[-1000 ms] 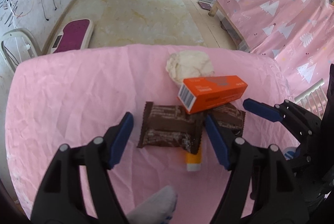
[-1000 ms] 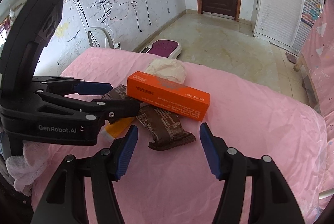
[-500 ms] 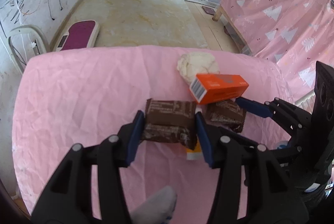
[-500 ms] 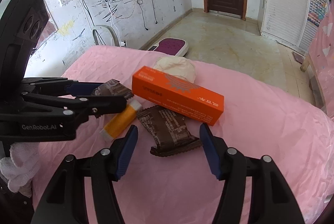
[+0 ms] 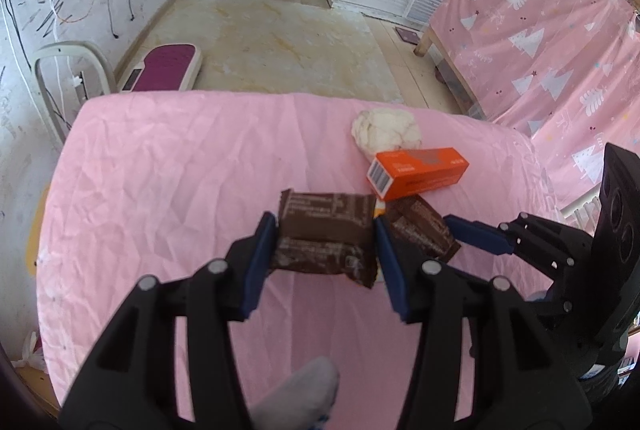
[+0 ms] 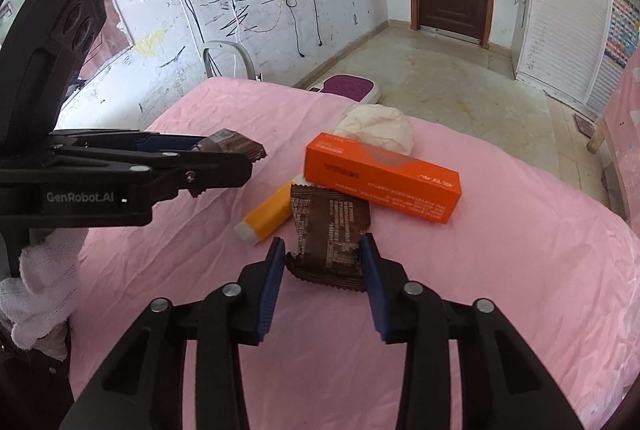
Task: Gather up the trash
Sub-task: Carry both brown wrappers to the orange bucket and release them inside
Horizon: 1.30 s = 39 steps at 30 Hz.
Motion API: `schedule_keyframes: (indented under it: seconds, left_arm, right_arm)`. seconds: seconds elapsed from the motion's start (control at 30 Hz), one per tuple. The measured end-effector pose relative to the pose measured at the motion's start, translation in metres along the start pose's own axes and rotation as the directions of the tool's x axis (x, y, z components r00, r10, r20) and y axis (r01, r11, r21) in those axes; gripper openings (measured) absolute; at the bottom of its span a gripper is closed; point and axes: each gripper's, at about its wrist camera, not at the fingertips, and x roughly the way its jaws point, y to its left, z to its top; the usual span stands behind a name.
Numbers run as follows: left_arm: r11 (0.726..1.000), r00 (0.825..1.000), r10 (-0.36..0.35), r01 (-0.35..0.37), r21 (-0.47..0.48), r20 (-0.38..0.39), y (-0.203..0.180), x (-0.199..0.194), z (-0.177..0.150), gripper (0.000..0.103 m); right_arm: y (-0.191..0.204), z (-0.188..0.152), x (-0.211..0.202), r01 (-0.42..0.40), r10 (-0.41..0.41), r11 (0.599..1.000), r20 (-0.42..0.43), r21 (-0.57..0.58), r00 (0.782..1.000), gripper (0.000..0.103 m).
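Brown wrapper 1 [image 5: 326, 244] is being held clenched in the left gripper [image 5: 326, 250]. Wrapper 2 [image 6: 330, 236], long axis running away between the fingers, is being clamped by the right gripper [image 6: 323, 266], whose jaws have just been closing.

Wrinkled pink cloth sheet [image 6: 500, 270], glossy brown foil wrappers [image 6: 328, 230], smooth orange cardboard box [image 6: 380, 175].

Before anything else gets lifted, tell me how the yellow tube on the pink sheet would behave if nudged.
The yellow tube looks round and smooth, so it would probably roll sideways if nudged. One end is tucked under the brown wrapper and near the orange box, which might check it at first. It lies on a wrinkled pink sheet, whose folds would likely stop a long roll.
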Motion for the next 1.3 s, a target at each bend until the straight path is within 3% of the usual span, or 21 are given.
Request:
schedule_keyframes:
  seconds: [0.57,0.97,1.3]
  left_arm:
    - [1.000,0.998,0.026,-0.027,0.014,0.060,-0.012,-0.036,-0.022,0.048]
    - [0.994,0.995,0.030,-0.040,0.103,0.093,-0.068,-0.054,-0.037,0.048]
    - [0.980,0.996,0.019,-0.036,0.196,0.088,-0.122,-0.050,-0.047,0.048]
  right_arm:
    - [0.007,-0.024,-0.050,0.009,-0.011,1.000,0.082,0.023,0.997,0.026]
    - [0.001,-0.048,-0.094,0.030,-0.041,0.997,0.161,0.070,0.986,0.026]
    - [-0.030,-0.083,-0.139,0.062,-0.100,0.985,0.234,0.163,0.967,0.026]
